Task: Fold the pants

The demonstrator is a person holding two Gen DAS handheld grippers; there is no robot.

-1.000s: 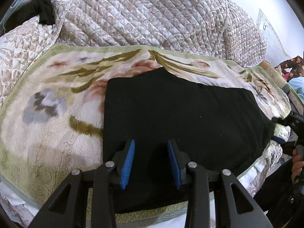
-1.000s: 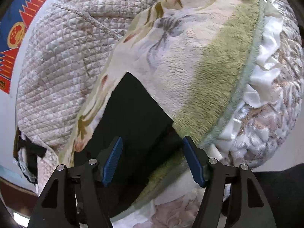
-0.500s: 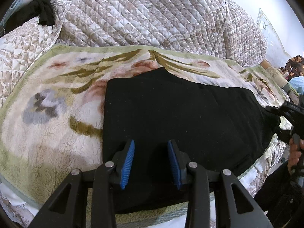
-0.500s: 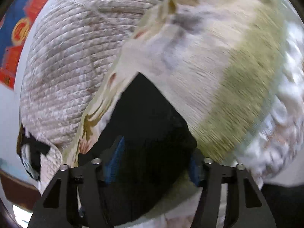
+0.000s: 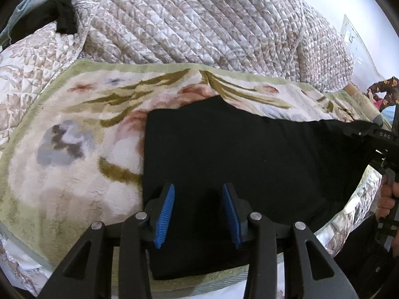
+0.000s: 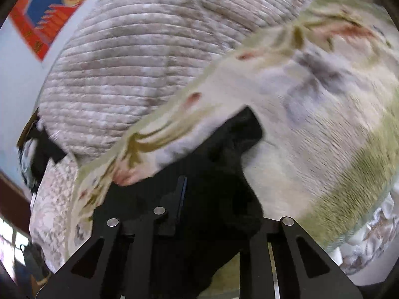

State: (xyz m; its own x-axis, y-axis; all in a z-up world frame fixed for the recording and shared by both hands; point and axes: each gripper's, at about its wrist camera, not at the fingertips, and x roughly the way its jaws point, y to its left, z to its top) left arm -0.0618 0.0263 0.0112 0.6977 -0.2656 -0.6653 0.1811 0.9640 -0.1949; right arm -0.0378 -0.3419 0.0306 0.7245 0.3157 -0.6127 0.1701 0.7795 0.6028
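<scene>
A: What is seen around the left gripper (image 5: 198, 211)?

B: Its blue-padded fingers (image 5: 165, 216) are held apart, with nothing between them. The black pants (image 5: 237, 159) are spread flat beneath and ahead of them, on a fleece blanket (image 5: 74, 149) with a flower print and a green border. Bare blanket is seen to the left of the fingers, and the near edge of the pants lies below the finger bases. A quilted cover (image 5: 199, 20) is heaped beyond the blanket, far ahead of the fingertips. Off to the right of the fingers, the far end of the pants is raised off the blanket and is met by the right gripper (image 5: 374, 137); the hand (image 5: 387, 199) on its handle is partly visible at the frame edge.

A: And in the right wrist view?

B: The picture is blurred by motion. A wall poster (image 6: 47, 7) in red and blue is seen at the far upper left, and the quilted cover (image 6: 139, 57) fills the area ahead and to the left of the fingers. The fingers of the right gripper (image 6: 207, 199) are brought together on the pants (image 6: 224, 164): black cloth is bunched between and over them, so that only a thin strip of the left blue pad (image 6: 184, 199) shows and the right pad is hidden. A corner of the cloth sticks up just ahead of the fingertips. The blanket (image 6: 324, 124) stretches ahead and to the right.
</scene>
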